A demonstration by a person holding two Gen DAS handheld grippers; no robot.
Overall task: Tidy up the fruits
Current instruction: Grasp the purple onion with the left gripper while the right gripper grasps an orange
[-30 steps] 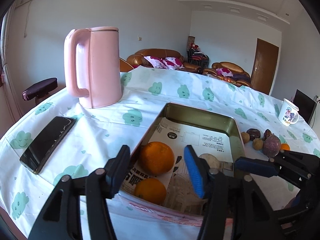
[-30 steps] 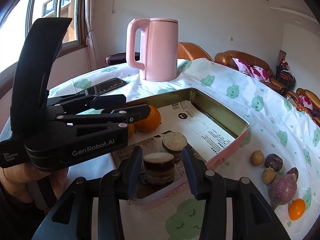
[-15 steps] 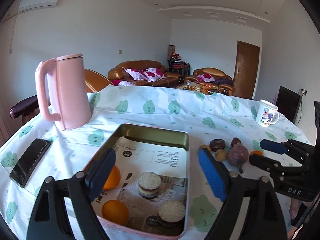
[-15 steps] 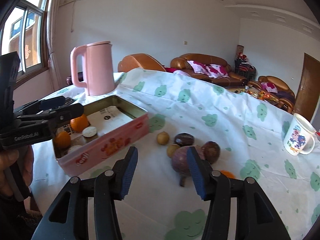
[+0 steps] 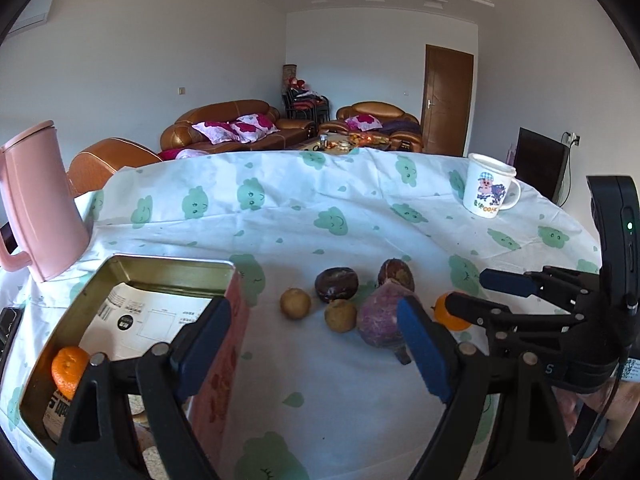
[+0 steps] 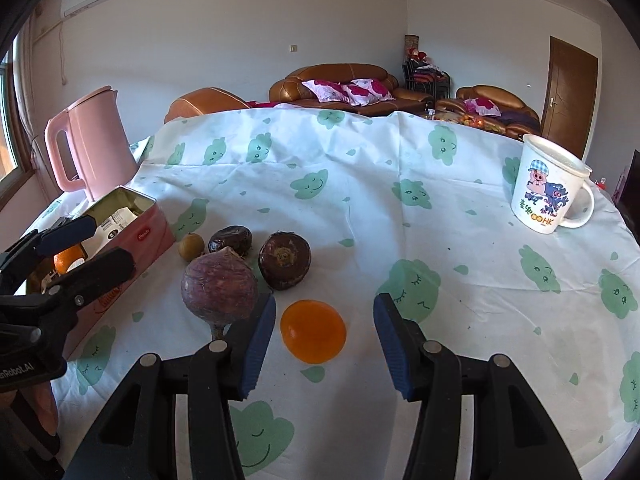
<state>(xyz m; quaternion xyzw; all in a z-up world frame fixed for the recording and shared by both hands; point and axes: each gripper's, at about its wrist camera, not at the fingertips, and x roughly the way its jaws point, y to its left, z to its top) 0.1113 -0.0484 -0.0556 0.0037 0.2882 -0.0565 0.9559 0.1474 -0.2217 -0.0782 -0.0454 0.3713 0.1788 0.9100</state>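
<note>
1. The right tool [image 6: 324,344] stands with its jaws apart and nothing pressed between them; in the lower centre of the right wrist view a small orange fruit [image 6: 313,336] lies on the desk [image 6: 400,208] in the gap, touching neither blue pad.
2. The left tool [image 5: 314,348] is spread wide and empty, at the bottom of the left wrist view, over bare cloth between the tin and the loose fruit.
3. The pink tin [image 5: 160,276] sits at lower left of that view, lined with printed paper, with an orange [image 5: 69,370] in its near left corner.
4. Just right of the tin lie two small tan fruits [image 5: 295,303], two dark round ones [image 5: 336,285] and a large purple root [image 6: 219,286], clustered close together.
5. A pink kettle [image 6: 94,144] stands behind the tin at the left; a cartoon mug [image 6: 550,188] stands at the right, well apart from the fruit.
</note>
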